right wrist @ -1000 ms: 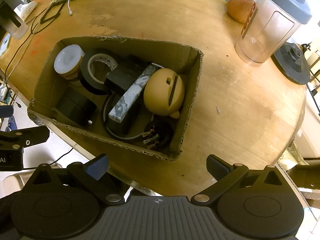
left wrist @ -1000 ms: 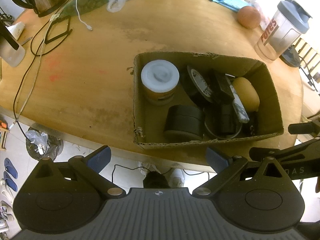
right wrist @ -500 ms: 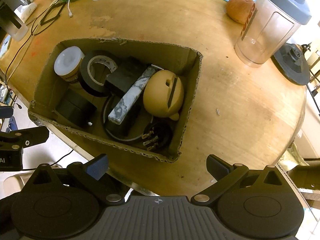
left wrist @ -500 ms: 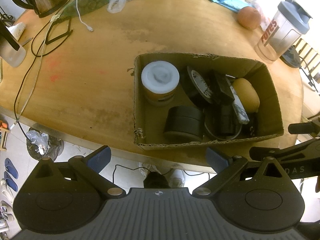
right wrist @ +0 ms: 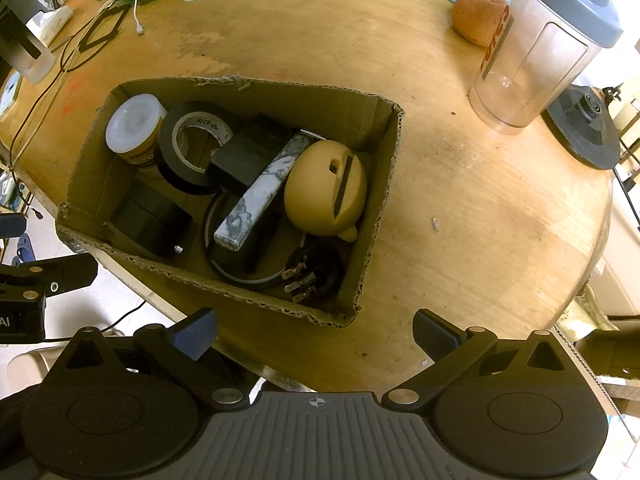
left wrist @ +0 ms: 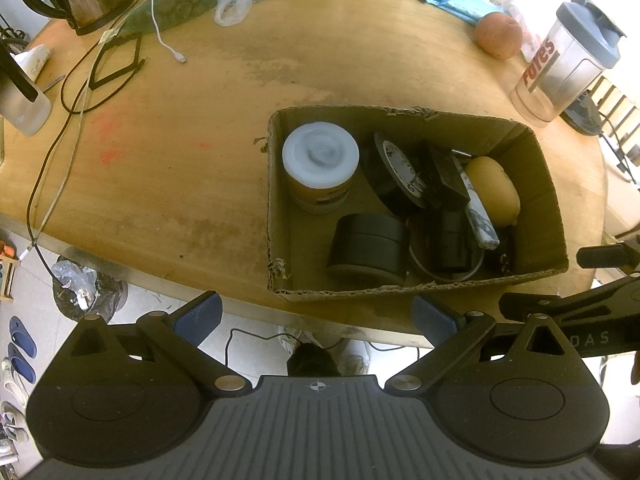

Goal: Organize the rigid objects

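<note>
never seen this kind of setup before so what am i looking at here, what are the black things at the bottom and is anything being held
Each picture comes from a fisheye camera on a handheld two-finger gripper; a person holds one per hand. The black shapes are the left gripper and right gripper, both open and holding nothing. Ahead, on a wooden table, a cardboard box holds a white-lidded jar, a black tape roll, a marbled bar and a tan rounded object. A shaker bottle stands beyond.
</note>
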Demonstrator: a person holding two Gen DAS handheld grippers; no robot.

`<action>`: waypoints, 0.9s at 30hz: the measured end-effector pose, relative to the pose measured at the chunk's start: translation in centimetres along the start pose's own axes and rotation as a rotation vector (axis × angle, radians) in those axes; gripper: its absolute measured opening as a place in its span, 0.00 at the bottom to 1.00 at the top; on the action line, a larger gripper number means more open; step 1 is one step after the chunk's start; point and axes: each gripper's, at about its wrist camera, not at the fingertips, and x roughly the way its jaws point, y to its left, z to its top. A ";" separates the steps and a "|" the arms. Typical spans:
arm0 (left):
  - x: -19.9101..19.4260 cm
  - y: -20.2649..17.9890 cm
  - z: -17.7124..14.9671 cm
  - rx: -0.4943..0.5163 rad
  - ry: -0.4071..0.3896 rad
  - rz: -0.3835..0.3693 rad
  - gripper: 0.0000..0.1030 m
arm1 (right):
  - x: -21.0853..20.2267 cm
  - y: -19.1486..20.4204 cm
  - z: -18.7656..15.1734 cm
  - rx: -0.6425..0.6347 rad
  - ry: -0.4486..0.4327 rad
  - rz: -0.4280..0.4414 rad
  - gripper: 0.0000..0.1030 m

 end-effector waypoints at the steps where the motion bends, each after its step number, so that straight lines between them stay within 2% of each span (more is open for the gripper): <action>1: 0.0 0.0 0.0 0.000 0.000 0.000 1.00 | 0.0 0.0 0.0 0.001 0.000 0.000 1.00; 27: 0.6 0.1 0.8 0.018 0.015 -0.009 1.00 | 0.2 -0.1 0.7 0.013 0.010 -0.002 1.00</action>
